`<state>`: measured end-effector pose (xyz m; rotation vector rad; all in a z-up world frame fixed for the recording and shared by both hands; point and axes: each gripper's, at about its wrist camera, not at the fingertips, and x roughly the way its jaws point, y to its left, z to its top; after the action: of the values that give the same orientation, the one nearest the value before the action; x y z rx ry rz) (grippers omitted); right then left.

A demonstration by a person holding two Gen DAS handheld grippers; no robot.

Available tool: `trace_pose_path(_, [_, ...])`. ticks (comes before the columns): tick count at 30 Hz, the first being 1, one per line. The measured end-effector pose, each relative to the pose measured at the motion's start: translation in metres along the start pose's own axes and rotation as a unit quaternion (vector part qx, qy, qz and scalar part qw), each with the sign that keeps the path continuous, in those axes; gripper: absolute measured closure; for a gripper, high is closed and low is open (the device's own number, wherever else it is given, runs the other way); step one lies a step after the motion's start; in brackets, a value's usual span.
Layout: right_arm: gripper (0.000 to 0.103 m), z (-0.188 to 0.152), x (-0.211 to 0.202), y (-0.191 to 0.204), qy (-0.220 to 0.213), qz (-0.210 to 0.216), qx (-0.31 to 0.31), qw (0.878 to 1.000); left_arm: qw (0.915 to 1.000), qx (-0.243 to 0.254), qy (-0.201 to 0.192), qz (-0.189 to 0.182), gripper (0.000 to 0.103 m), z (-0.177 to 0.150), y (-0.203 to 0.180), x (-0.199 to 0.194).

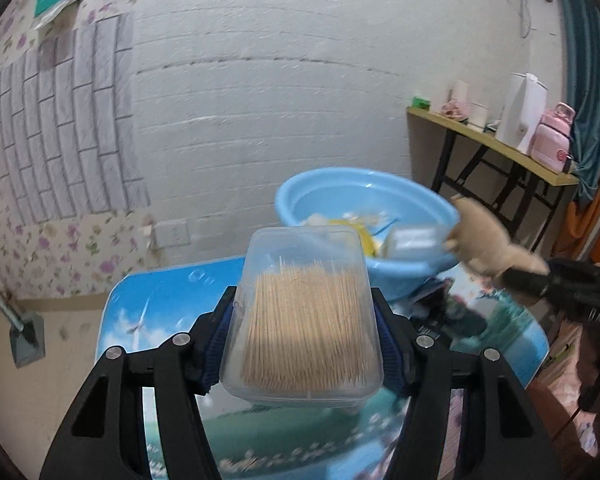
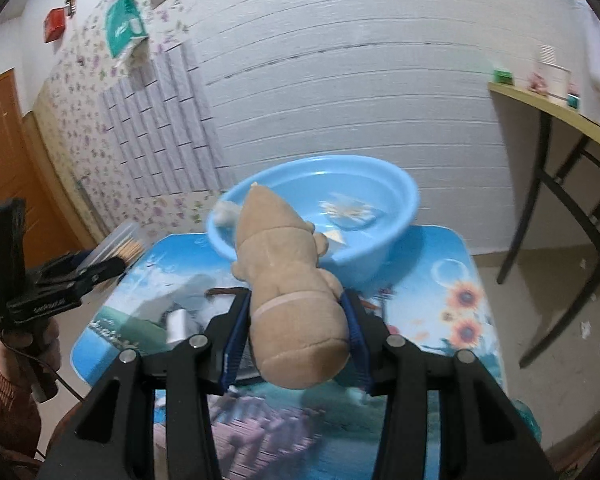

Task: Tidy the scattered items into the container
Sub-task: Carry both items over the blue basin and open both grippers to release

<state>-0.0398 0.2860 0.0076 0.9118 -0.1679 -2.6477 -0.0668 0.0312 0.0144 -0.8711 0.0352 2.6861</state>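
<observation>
Left gripper [image 1: 306,344] clamps the clear plastic toothpick box [image 1: 302,320], lifted short of the round blue plastic basin [image 1: 400,268], which already holds several items. Right gripper [image 2: 296,344] squeezes the tan plush toy [image 2: 288,280]; a white item [image 2: 178,326] remains on the table [image 2: 452,264].

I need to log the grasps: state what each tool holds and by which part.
Left tool: the clear toothpick box, clamped across its long sides near the bottom end. Right tool: the tan plush toy, squeezed across its lower body.
</observation>
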Motion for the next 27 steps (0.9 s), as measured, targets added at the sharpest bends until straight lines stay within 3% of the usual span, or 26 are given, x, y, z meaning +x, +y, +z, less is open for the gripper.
trace_pose_path(10, [0.059, 0.018, 0.021, 0.003, -0.006, 0.018, -0.015, 1.000, 0.9991, 0.033, 0.003, -0.025, 0.041, 0.031, -0.033, 0.023])
trace_pose_path(18, [0.059, 0.044, 0.040, -0.023, -0.025, 0.009, 0.008, 1.000, 0.9965, 0.071, 0.016, -0.041, 0.041, 0.051, -0.065, 0.061])
trace_pose_path(27, [0.059, 0.046, 0.067, -0.051, -0.010, -0.001, 0.037, 0.999, 0.9945, 0.084, 0.044, -0.046, 0.041, 0.055, -0.079, 0.105])
